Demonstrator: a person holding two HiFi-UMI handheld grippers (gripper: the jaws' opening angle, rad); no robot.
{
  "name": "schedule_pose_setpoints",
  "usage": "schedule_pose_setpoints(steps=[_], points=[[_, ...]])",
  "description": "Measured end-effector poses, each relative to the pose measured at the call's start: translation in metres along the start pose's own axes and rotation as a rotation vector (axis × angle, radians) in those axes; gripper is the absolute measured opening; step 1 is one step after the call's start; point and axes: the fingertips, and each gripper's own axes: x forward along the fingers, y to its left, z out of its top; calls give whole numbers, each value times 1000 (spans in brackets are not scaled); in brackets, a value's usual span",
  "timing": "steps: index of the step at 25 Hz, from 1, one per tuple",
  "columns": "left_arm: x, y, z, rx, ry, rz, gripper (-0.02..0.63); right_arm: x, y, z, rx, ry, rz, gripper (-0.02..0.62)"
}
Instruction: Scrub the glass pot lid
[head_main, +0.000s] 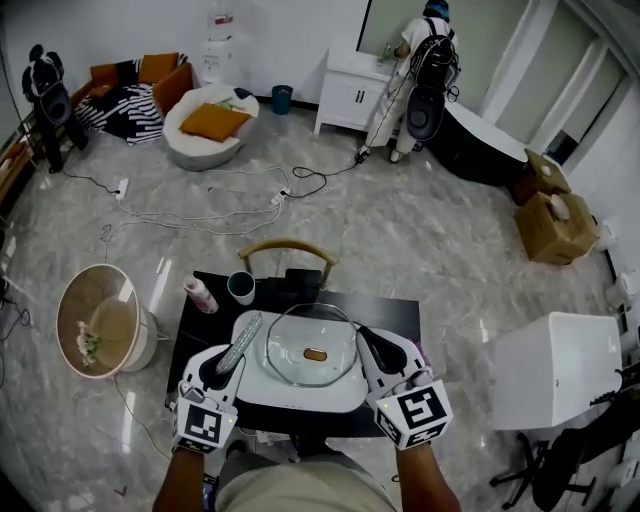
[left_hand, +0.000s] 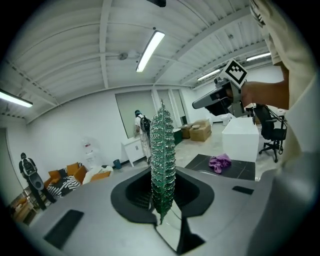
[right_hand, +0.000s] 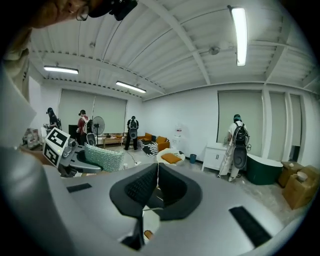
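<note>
The glass pot lid (head_main: 300, 340) lies flat on a white tray (head_main: 300, 402) on the black table (head_main: 395, 312), directly in front of the person. Its dome faces up. The brown knob (head_main: 315, 354) at its centre is an oval whose long axis runs left to right in the head view. The left gripper (head_main: 228, 360) has its jaws clamped on a green mesh scrubber (left_hand: 162, 160). The pad stands on edge between the jaws, so the left gripper view shows it as a thin upright strip, and its broad face is turned toward the right gripper (head_main: 362, 333). The scrubber's long axis runs forward along the jaws, away from the person, and in the head view it slants slightly toward the lid. It sits over the left part of the tray, just beside the lid's left rim, though contact cannot be judged. The right gripper's jaws are pressed together with nothing seen between them, and their tip is at the lid's right rim. A purple cloth (left_hand: 219, 162) lies on the table to the right of the tray.
</note>
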Motion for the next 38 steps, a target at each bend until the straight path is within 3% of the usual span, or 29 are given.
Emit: schedule_pose_setpoints(steps=[7, 16, 29, 38], points=[[53, 2, -32, -28, 98, 59, 86, 21, -36, -48, 52, 60, 32, 23], [129, -17, -88, -77, 247, 61, 86, 25, -67, -114, 137, 123, 54, 23], [223, -66, -181, -132, 434, -5, 86, 16, -95, -195, 223, 198, 30, 23], [270, -95, -201, -99, 508, -34, 86, -9, -113, -231, 251, 239, -8, 23]])
